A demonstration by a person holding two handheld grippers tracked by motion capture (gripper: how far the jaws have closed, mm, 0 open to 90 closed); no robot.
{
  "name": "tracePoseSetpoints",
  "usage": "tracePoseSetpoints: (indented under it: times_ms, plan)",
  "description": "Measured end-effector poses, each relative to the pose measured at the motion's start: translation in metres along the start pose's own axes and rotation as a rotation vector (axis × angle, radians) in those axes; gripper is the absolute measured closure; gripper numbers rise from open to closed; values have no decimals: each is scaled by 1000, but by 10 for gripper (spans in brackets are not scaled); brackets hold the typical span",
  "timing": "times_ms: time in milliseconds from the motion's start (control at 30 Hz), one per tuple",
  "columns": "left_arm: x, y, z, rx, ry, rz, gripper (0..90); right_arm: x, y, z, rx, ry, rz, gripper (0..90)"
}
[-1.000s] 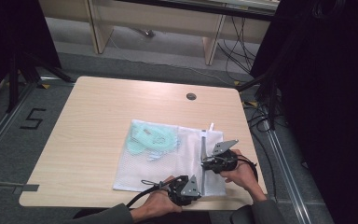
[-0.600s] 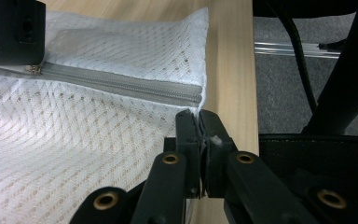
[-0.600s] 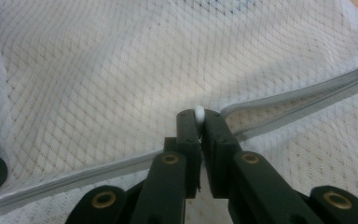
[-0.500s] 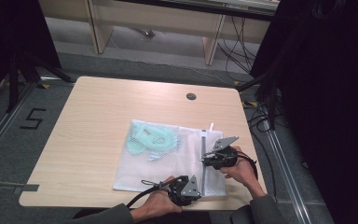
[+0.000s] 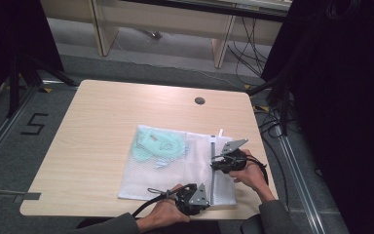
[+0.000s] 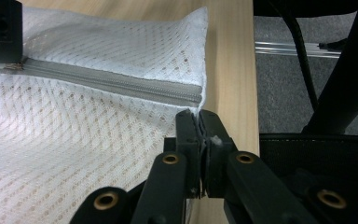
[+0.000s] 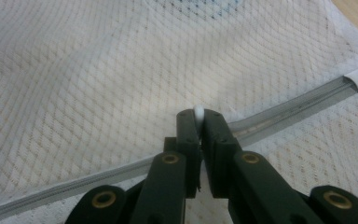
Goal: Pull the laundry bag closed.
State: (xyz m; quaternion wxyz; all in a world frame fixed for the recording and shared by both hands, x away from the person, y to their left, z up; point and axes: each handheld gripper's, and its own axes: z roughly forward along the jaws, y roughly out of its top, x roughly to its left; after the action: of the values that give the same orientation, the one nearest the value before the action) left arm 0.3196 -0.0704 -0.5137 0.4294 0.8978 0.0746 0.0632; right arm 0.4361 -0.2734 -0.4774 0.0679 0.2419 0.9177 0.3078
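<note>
A: Status on the mesh bag (image 5: 175,170)?

B: Lying flat toward 5 o'clock on the table (image 5: 102,122). Green garment (image 5: 158,145) inside, at the 11 o'clock end. Zipper (image 5: 213,170) running 12 to 6 along the 3 o'clock side.

A: Tongs?

B: Left gripper (image 6: 199,116): pinched tight on the bag's near corner (image 6: 193,100), right at the 6 o'clock end of the zipper. Right gripper (image 7: 198,114): closed narrow on the white pull tab (image 7: 198,110), about midway up the zipper.

A: Anything different from a second ago?

B: Barely. Right gripper (image 5: 215,163) nudged a touch toward 12 o'clock along the zipper line. Left gripper (image 5: 203,199) not moved, same corner. Bag and garment unshifted.

A: Meaning?

B: Looks like a zip stroke under way: left anchoring, right dragging the slider away from it. Slow going, so probably early in the stroke or snagging on mesh.

A: Opening or closing?

B: Hard to call. Teeth look meshed near the left jaws in the left gripper view; too blurred beyond the tab in the right gripper view to tell.

A: Next?

B: Keep tension at 6 o'clock, pull straight toward 12, stay in line with the tape. Watch for the tab slipping out of the jaws and for the corner lifting.
</note>
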Motion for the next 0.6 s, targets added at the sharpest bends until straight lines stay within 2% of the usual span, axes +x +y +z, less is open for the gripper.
tracePoseSetpoints:
  times_ms: [133,167,267,300,333,400,433,467,500,567,600]
  plan:
    - [-2,-1,0,-4,1,-30,875,-3,0,3,-21,4,25,863]
    - [-2,0,0,-6,3,-32,875,-5,0,2,-7,9,12,862]
    - [-1,0,-1,-3,6,-22,876,-6,1,4,-14,4,41,862]
    - [-1,0,-1,-2,6,-16,876,-8,2,3,-4,2,34,862]
    - [-1,0,-1,-3,5,-17,876,-9,1,5,-25,-10,31,862]
    - [-1,0,-1,3,5,-7,875,-10,2,5,-25,-3,30,862]
    - [0,0,-1,6,4,5,876,-12,1,5,-18,-4,44,862]
    - [0,0,-1,6,1,-6,876,-11,1,5,-15,1,58,862]
    - [-1,0,-1,6,2,-10,876,-14,2,5,-8,-3,43,862]
    - [0,0,-1,6,4,5,875,-15,1,5,-12,-6,45,862]
    - [-1,-1,0,1,-3,-8,876,-16,1,7,-28,-13,48,862]
